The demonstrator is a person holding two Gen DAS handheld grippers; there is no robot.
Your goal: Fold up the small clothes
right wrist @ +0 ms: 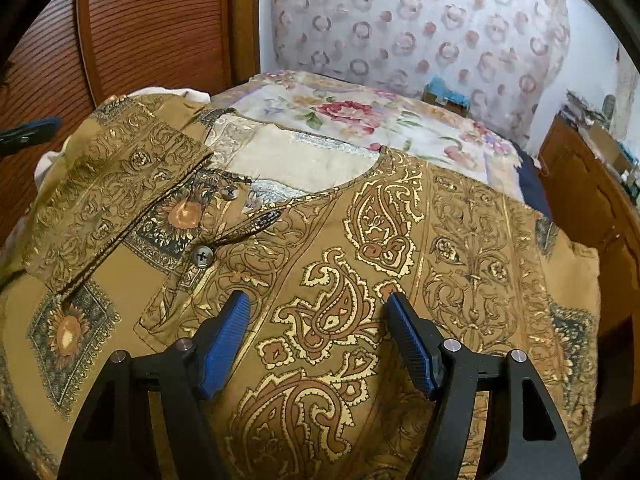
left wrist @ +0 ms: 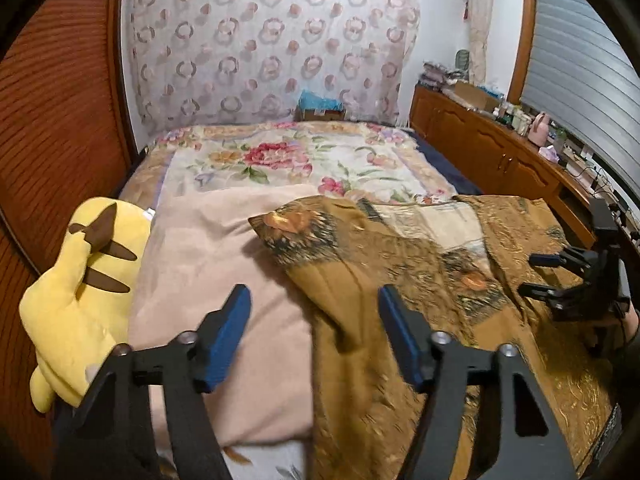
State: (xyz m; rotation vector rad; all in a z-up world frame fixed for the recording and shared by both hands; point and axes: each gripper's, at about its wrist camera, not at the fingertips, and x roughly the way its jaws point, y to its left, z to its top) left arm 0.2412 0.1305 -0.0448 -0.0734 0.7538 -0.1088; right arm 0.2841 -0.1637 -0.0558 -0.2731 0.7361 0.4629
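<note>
Already, one fold appears to be made: the left sleeve and shoulder of the paisley-printed shirt (right wrist: 360, 264) are seen laid over its buttoned front, up and to the left of the right gripper (right wrist: 318, 306), while the right side is spread flat under and beyond that gripper. The rest is judged still to be done: the right side has to be brought in and the body doubled over. The right gripper's jaws are held apart above the shirt's chest, with nothing pinched between the blue pads (right wrist: 224, 344); whether the fabric is touched cannot be told. The left gripper (left wrist: 314, 300) is likewise held apart, poised over the shirt's folded edge where it meets the pink blanket (left wrist: 224, 248); cloth lies below the gap, but no grip is seen. The shirt is found ahead and to the right of the left gripper, spread on the bed. A yellow plush toy (left wrist: 80, 280) is set to the left of the left gripper, near but apart from the shirt, and a floral bedspread (left wrist: 280, 160) stretches beyond both grippers. Nothing is seen lying on the shirt, so the next fold is judged unobstructed; only the soft, uneven bedding could let the cloth wrinkle.
</note>
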